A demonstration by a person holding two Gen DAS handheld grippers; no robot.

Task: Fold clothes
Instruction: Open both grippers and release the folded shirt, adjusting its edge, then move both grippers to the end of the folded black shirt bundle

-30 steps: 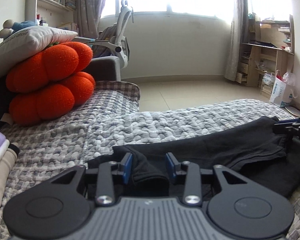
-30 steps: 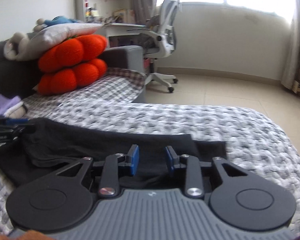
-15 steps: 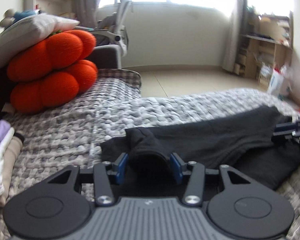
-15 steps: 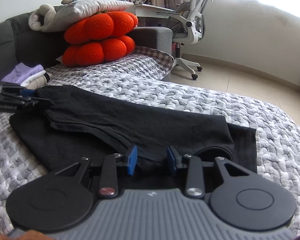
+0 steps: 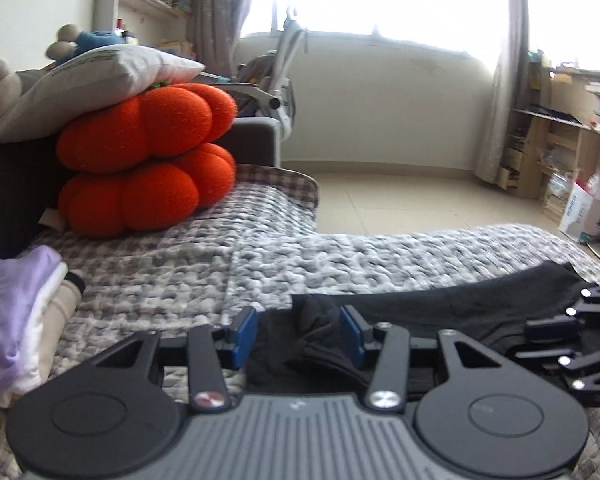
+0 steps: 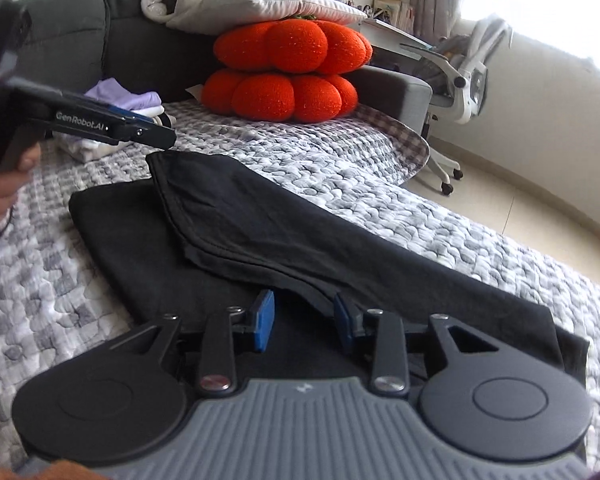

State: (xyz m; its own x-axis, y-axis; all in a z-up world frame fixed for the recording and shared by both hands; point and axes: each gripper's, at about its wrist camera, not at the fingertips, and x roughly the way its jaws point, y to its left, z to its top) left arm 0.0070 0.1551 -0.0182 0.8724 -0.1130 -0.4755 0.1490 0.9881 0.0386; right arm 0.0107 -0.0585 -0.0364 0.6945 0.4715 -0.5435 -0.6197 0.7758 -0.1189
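Note:
A black garment (image 6: 228, 216) lies on the grey quilted bed (image 6: 340, 160), with an upper layer folded diagonally over a wider lower layer. My right gripper (image 6: 305, 324) is open at the near edge, and the folded hem reaches between its blue pads. My left gripper (image 5: 298, 334) is open too, with bunched black cloth (image 5: 440, 300) lying loose between its pads. Seen from the right wrist, the left gripper (image 6: 156, 136) hovers just above the garment's far corner, held by a hand (image 6: 0, 192). The right gripper (image 5: 548, 326) shows at the right edge of the left wrist view.
Two orange cushions (image 6: 288, 64) under a white pillow (image 6: 260, 4) sit against the sofa back. A pile of folded clothes (image 5: 20, 312) lies at the left. The bed (image 5: 300, 248) ends toward bare floor, with an office chair (image 6: 460, 80) beyond.
The garment's upper layer has been drawn over the lower one and now lies flat. Both pairs of jaws have widened a little. The right wrist view has swung left toward the sofa.

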